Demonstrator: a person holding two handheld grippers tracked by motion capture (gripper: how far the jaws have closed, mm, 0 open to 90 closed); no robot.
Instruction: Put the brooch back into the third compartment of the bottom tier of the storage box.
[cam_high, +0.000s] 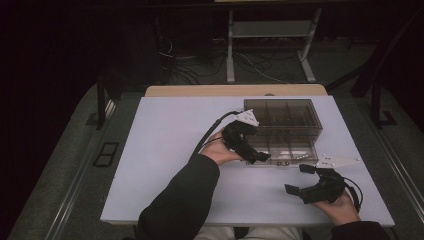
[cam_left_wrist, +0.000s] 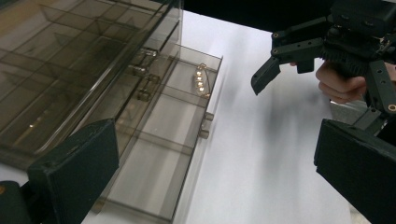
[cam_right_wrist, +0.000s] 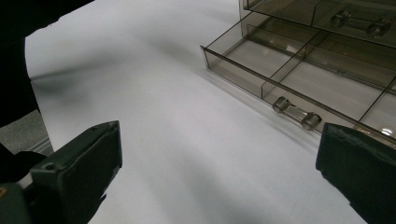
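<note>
A smoked, see-through plastic drawer organiser sat toward the far right of a white surface. Its bottom drawer was pulled out toward the person, divided into compartments, with a few small shiny items in one. The left gripper hovered at the drawer's front, jaws wide and empty. The right gripper hung above the surface near the drawer, jaws wide and empty too. The drawer seemed opened; anything further looked undone.
</note>
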